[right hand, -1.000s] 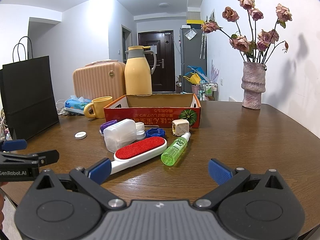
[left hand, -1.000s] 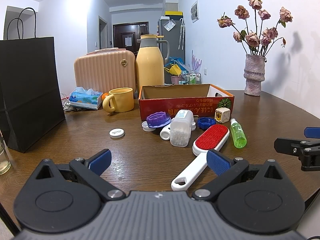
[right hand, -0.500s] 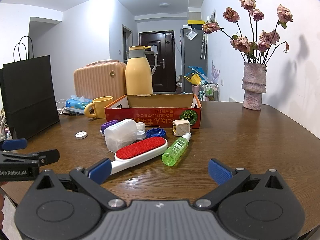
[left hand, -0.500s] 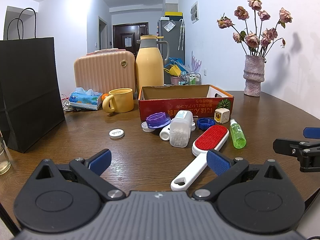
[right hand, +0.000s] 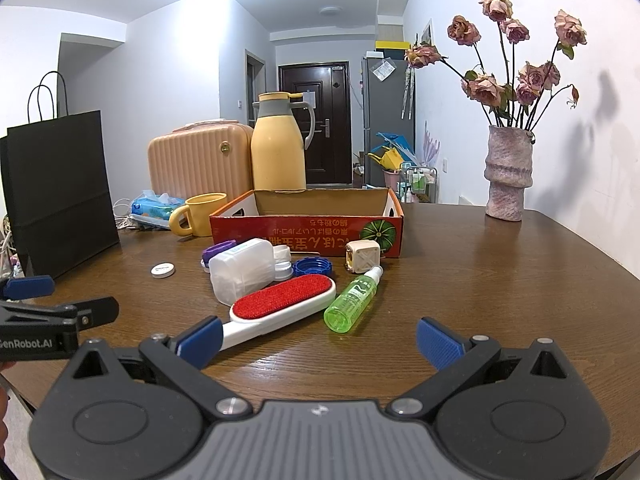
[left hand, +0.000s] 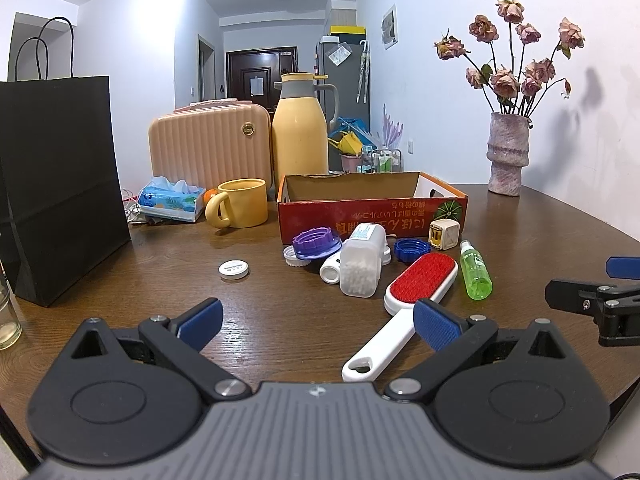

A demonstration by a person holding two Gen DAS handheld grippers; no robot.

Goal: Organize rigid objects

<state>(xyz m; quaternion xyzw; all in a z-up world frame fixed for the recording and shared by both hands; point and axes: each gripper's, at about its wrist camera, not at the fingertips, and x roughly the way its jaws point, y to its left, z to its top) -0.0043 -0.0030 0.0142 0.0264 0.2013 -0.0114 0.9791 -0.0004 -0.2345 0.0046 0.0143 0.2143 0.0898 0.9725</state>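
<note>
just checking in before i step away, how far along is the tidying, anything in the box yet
Barely started. No item shows inside the cardboard box, though its floor is hidden. Nothing is in hand: the left gripper and right gripper are both open above the table. Left to do: the lint brush, green spray bottle, clear container, caps and small cube all lie in front of the box.

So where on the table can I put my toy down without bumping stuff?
Bare wood lies between the green spray bottle and the flower vase, and between the black bag and the small white lid. It is crowded right in front of the red box.
</note>
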